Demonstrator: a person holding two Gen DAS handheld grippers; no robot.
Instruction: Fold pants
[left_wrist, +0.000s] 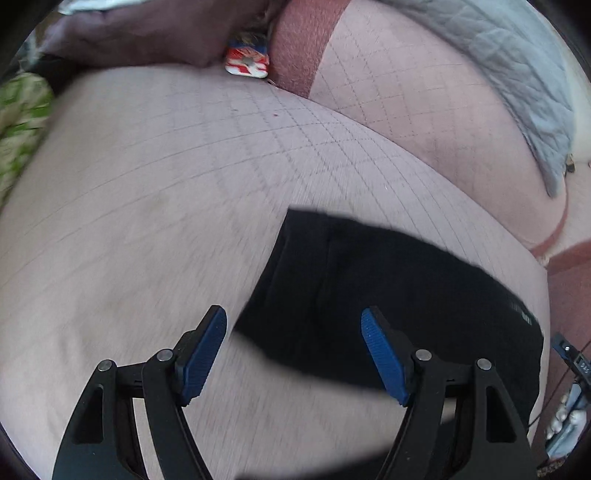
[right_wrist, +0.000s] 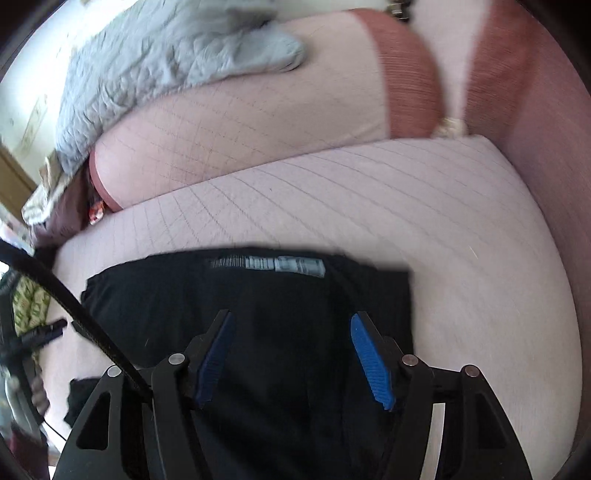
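Observation:
The black pants (left_wrist: 388, 295) lie folded flat on a pale quilted seat cushion (left_wrist: 166, 192). In the left wrist view my left gripper (left_wrist: 293, 328) hovers open above the pants' left edge, with nothing between its blue pads (left_wrist: 203, 354). In the right wrist view the pants (right_wrist: 258, 295) fill the lower middle, a white printed label (right_wrist: 284, 265) along their far edge. My right gripper (right_wrist: 291, 332) stands open over the middle of the pants, its blue pads (right_wrist: 371, 363) wide apart and gripping nothing. Both views are motion-blurred.
A grey quilted blanket (left_wrist: 498, 74) drapes over the sofa back. A red-and-white packet (left_wrist: 246, 61) sits in the crevice beside a dark purple cushion (left_wrist: 147, 33). Reddish sofa upholstery (right_wrist: 546, 147) borders the seat on the right. A black strap (right_wrist: 74, 314) crosses the lower left.

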